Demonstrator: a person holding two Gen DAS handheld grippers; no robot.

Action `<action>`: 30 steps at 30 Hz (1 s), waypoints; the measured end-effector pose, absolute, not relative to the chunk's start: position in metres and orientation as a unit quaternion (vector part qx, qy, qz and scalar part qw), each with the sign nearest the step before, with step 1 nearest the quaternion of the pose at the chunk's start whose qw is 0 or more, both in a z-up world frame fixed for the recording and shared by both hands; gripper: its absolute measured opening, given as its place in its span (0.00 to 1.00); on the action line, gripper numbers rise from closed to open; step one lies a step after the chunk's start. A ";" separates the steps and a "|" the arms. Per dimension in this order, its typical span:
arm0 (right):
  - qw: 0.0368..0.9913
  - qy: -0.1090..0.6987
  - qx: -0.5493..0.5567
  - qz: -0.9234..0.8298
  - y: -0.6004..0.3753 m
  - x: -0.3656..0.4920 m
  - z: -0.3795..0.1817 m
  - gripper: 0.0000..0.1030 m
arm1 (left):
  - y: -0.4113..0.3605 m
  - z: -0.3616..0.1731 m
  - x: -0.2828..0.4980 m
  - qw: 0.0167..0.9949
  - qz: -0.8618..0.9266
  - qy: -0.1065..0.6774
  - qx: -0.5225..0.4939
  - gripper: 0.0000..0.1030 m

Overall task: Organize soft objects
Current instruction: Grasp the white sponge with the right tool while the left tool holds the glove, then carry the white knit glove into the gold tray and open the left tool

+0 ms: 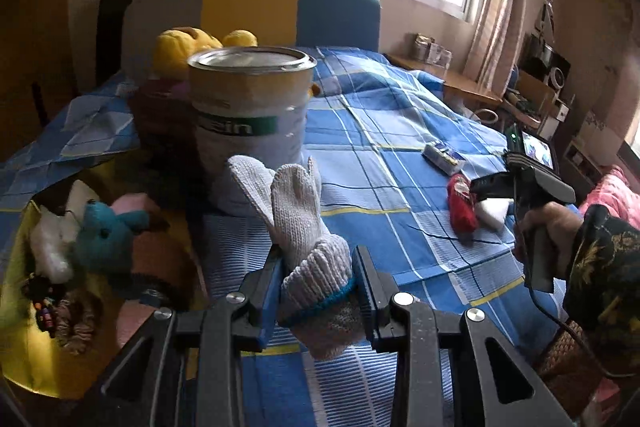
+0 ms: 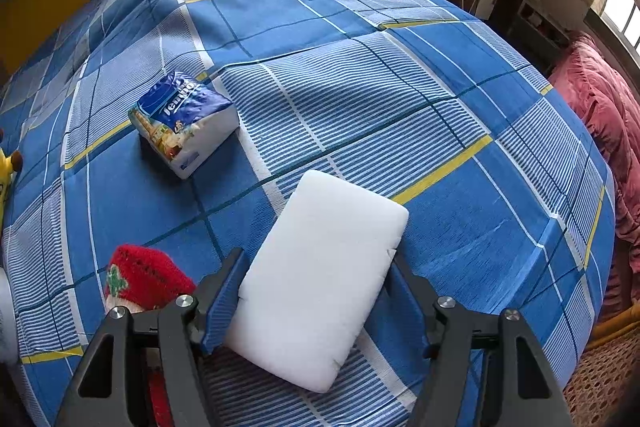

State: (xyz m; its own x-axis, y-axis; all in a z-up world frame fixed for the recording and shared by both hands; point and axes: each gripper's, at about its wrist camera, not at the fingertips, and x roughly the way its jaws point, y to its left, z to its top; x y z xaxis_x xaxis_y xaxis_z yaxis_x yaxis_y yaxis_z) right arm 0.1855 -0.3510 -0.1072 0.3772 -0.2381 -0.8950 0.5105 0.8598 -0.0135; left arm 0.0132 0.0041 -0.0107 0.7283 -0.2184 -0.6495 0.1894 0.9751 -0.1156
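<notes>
Knit glove (image 1: 304, 227) sits clamped at its cuff in the left gripper (image 1: 318, 287), raised near the yellow bag (image 1: 24, 347) of soft toys; it could flop against the tin (image 1: 250, 107). Rightward, the right gripper (image 2: 316, 291) pinches the white sponge (image 2: 320, 275) on the bedspread (image 2: 400, 107) by its near end only, so it might slip free.

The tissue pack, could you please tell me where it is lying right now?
In the right wrist view the tissue pack lies on the blue plaid bedspread, upper left of the white sponge and beyond the red sock.

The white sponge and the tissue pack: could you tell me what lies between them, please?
Only bare blue plaid bedspread lies between the white sponge and the tissue pack, in the right wrist view.
</notes>
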 end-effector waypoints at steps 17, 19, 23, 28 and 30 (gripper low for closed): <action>0.821 0.509 0.128 -0.225 -0.350 0.185 -0.106 0.66 | 0.050 -0.002 0.007 0.938 -0.047 0.341 -0.039 0.33; 0.821 0.509 0.127 -0.225 -0.350 0.185 -0.106 0.66 | 0.056 -0.001 0.007 0.939 -0.036 0.340 -0.041 0.33; 0.821 0.510 0.125 -0.225 -0.350 0.185 -0.105 0.66 | 0.074 0.000 0.006 0.940 -0.012 0.339 -0.044 0.33; 0.821 0.509 0.121 -0.227 -0.348 0.185 -0.105 0.66 | 0.106 -0.007 0.004 0.936 0.025 0.346 -0.059 0.33; 0.821 0.509 0.121 -0.227 -0.349 0.185 -0.105 0.66 | 0.121 -0.010 0.003 0.933 0.041 0.350 -0.070 0.33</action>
